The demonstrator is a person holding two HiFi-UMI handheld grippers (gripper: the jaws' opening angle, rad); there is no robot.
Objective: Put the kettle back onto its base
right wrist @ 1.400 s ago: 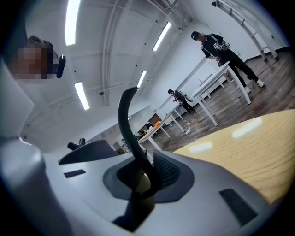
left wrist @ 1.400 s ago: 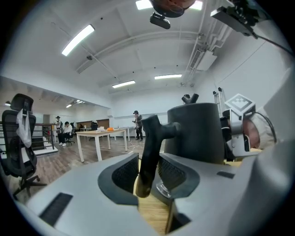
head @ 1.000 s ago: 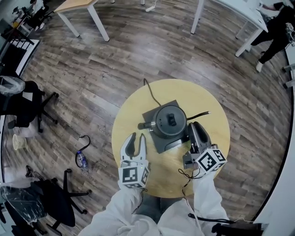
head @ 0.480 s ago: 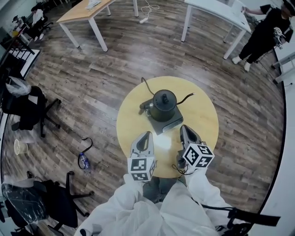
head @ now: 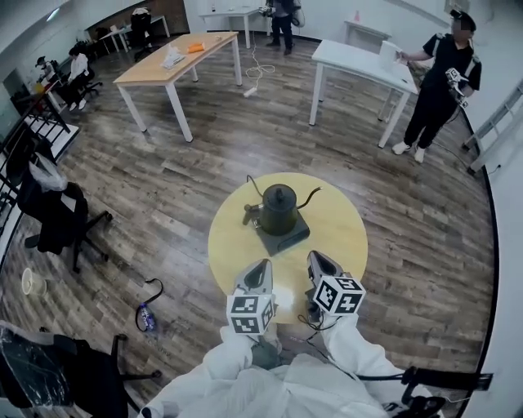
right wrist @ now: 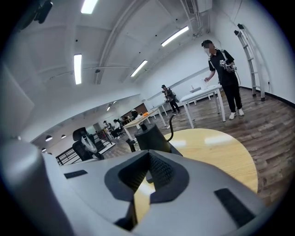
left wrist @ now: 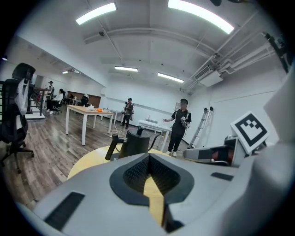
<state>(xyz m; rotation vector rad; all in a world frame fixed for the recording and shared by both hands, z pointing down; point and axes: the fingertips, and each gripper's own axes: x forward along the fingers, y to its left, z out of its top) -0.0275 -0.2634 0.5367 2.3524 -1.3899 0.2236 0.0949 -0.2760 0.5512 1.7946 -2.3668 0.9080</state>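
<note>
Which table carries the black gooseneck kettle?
The round yellow table, with the black gooseneck kettle on its dark square base; the rectangular wooden table and white table stand farther back.

Matt black kettle (head: 279,211) on a dull dark-grey base (head: 292,239); round table (head: 351,237) of smooth pale wood, faintly glossy toward six o'clock.

I'd call this a large open-plan office or lab space: a wood-plank floor (head: 163,188), a long wooden-topped desk (head: 163,69) and a white desk (head: 359,61) on white legs, and a black swivel chair (head: 57,212) off to the side. Strip lights (left wrist: 198,14) and bare pipes (left wrist: 244,46) run under the white ceiling. A ladder (left wrist: 203,126) stands by the wall, with a standing person (head: 437,82) and seated people (head: 78,65) near the desks.
</note>
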